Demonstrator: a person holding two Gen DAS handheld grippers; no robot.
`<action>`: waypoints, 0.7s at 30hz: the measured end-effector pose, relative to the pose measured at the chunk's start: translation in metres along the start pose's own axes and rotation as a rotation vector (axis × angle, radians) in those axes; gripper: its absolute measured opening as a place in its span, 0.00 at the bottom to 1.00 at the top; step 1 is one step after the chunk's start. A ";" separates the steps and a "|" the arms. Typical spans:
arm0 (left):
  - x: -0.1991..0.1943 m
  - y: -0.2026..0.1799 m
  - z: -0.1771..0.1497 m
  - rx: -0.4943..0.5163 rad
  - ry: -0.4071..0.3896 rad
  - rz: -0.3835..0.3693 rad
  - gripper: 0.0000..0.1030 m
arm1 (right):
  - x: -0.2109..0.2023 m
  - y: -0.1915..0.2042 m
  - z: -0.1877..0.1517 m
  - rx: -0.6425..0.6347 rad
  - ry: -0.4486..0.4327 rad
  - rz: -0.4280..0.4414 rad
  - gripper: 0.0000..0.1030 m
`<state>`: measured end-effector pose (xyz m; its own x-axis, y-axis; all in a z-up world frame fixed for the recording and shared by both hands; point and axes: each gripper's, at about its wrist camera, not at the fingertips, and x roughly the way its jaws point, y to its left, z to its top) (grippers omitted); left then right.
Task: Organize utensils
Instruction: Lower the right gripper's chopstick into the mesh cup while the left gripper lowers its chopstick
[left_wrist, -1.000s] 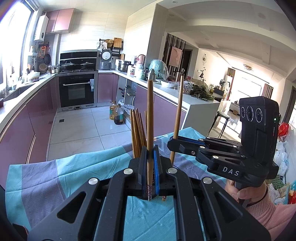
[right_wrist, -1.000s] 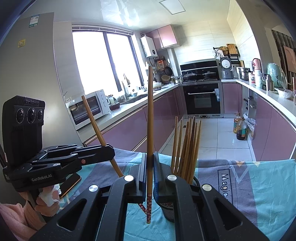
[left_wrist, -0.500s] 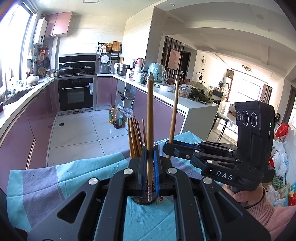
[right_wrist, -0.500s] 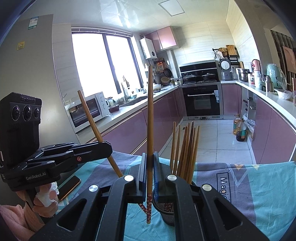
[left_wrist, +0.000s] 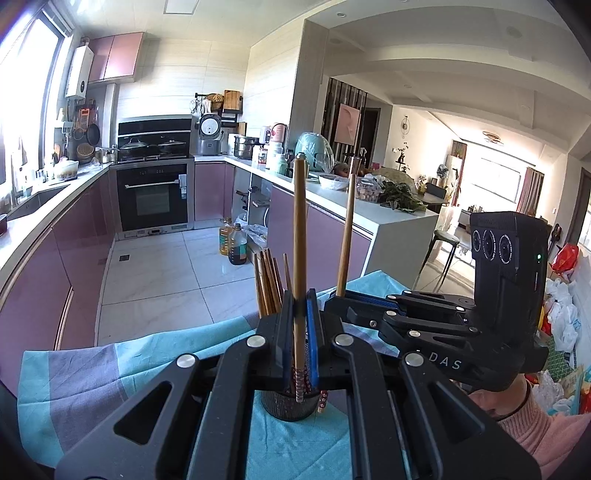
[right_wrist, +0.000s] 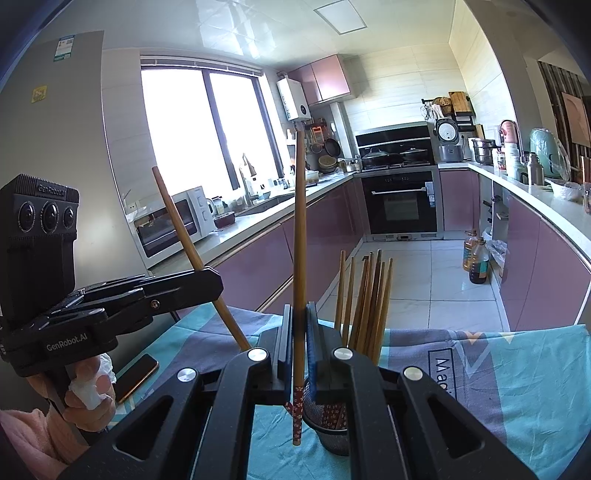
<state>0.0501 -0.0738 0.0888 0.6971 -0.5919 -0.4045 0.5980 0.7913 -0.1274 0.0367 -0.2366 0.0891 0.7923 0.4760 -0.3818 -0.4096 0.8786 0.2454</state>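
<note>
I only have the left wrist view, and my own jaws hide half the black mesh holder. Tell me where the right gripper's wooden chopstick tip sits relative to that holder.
Observer: In the right wrist view, the red-patterned tip of the long wooden chopstick clamped in the right gripper hangs just left of the black mesh holder, outside its rim, over the turquoise and grey cloth.
Operator: Report anything lying under the left gripper.
Observer: A dark phone with a gold edge lies flat on the cloth beside the left hand, below the left gripper, which clamps a second wooden chopstick.
Operator: State what else that hand holds.
Observer: Besides the handle, a crumpled white tissue.
</note>
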 end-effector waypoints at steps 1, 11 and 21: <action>0.000 -0.001 0.000 0.000 -0.001 0.000 0.07 | 0.000 0.000 0.000 0.000 -0.001 0.000 0.06; -0.001 0.002 0.002 -0.002 -0.005 0.003 0.07 | 0.000 0.001 0.004 0.000 -0.011 -0.013 0.06; 0.004 0.003 0.010 -0.017 -0.008 0.002 0.07 | 0.002 0.003 0.005 0.000 -0.024 -0.020 0.06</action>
<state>0.0589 -0.0750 0.0955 0.7017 -0.5912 -0.3976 0.5895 0.7952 -0.1419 0.0395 -0.2334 0.0929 0.8112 0.4570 -0.3648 -0.3935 0.8881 0.2375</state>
